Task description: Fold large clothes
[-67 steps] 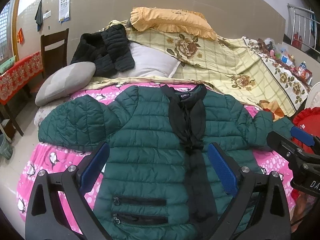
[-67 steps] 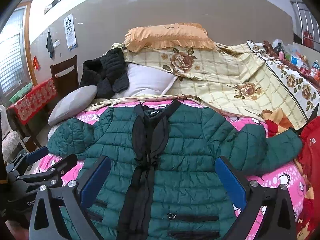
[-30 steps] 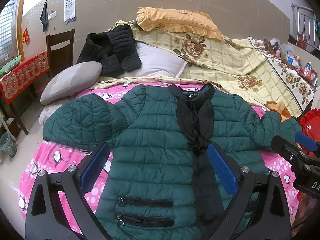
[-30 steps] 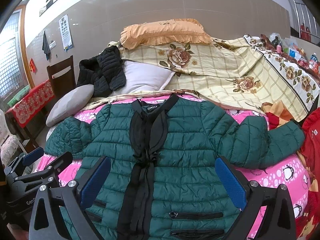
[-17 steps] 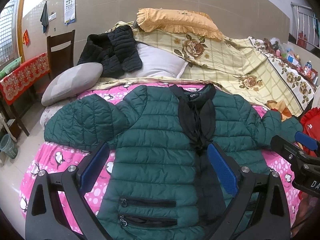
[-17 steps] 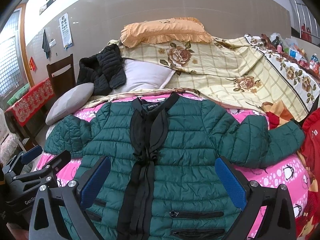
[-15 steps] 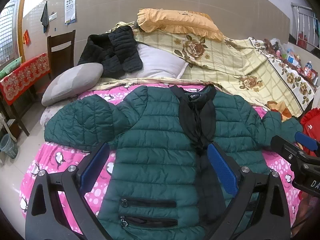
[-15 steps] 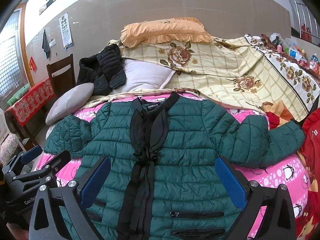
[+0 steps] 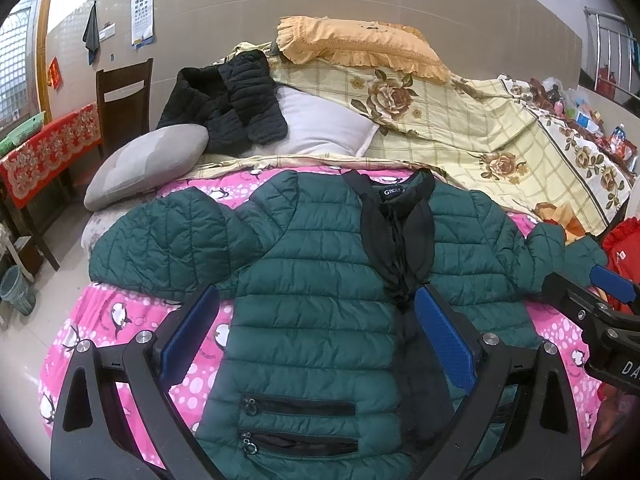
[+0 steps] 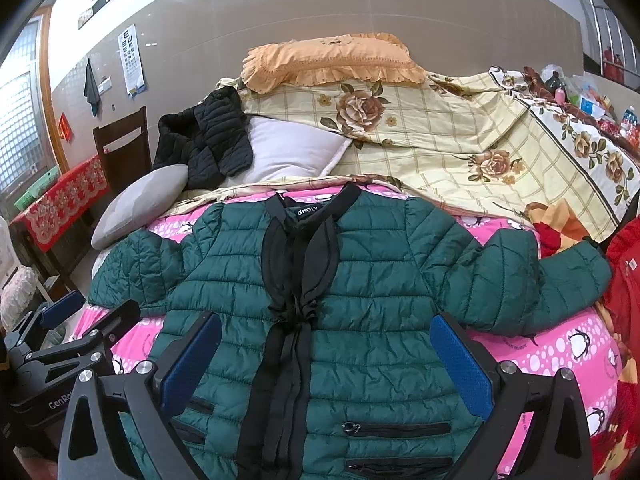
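A dark green quilted jacket (image 9: 320, 280) with a black collar and front ties lies flat, front up, on a pink penguin-print bedspread (image 9: 120, 316); it also shows in the right wrist view (image 10: 380, 280). Both sleeves are spread out to the sides. My left gripper (image 9: 316, 328) is open and empty, held above the jacket's lower left half. My right gripper (image 10: 326, 352) is open and empty, held above the jacket's lower middle. The right gripper shows at the right edge of the left wrist view (image 9: 592, 300), and the left gripper at the left edge of the right wrist view (image 10: 72, 336).
Behind the jacket lie a grey pillow (image 9: 148, 164), a black jacket (image 9: 228, 104), a white pillow (image 9: 320, 124), a floral yellow quilt (image 9: 480, 128) and an orange pillow (image 9: 360, 40). A wooden chair (image 9: 124, 96) and red-clothed table (image 9: 44, 148) stand left. Red fabric (image 10: 624, 272) lies right.
Both grippers have drifted slightly, so the jacket sits a little more to the right in the left wrist view. The jacket itself has not moved. Both grippers stay open.
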`<state>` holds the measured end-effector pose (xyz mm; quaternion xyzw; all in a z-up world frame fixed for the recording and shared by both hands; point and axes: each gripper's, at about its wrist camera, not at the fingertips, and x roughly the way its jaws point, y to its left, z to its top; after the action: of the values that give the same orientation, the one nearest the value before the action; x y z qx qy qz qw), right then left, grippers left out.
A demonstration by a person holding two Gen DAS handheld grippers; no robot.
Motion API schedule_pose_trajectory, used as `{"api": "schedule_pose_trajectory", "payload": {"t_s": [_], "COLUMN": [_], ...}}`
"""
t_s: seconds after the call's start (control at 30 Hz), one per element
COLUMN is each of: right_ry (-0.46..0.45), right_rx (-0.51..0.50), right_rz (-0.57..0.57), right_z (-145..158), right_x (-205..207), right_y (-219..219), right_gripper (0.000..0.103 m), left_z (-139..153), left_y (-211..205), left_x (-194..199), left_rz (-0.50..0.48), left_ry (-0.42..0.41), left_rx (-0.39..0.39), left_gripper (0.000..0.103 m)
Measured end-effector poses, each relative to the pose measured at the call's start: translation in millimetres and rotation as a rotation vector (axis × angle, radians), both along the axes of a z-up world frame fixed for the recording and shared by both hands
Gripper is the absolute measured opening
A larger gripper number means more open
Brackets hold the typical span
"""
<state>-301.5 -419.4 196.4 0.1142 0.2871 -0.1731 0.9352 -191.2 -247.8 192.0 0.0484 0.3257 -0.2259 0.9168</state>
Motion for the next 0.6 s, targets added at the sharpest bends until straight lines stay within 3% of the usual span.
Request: {"api": "schedule_pose_trajectory", "payload": {"t_s": [0.6], "right_ry": [0.042], "right_rx": [0.020], "right_rz": [-0.010], "right_z": [-4.4], "right_x": [7.3], "right_y": [-3.1], "right_gripper": [0.103], "left_z": [-6.0], "left_y": [2.5], "left_x": [6.7], "left_rz": [0.018], "left_ry": [0.007], "left_rx": [0.016], "left_gripper": [0.099]}}
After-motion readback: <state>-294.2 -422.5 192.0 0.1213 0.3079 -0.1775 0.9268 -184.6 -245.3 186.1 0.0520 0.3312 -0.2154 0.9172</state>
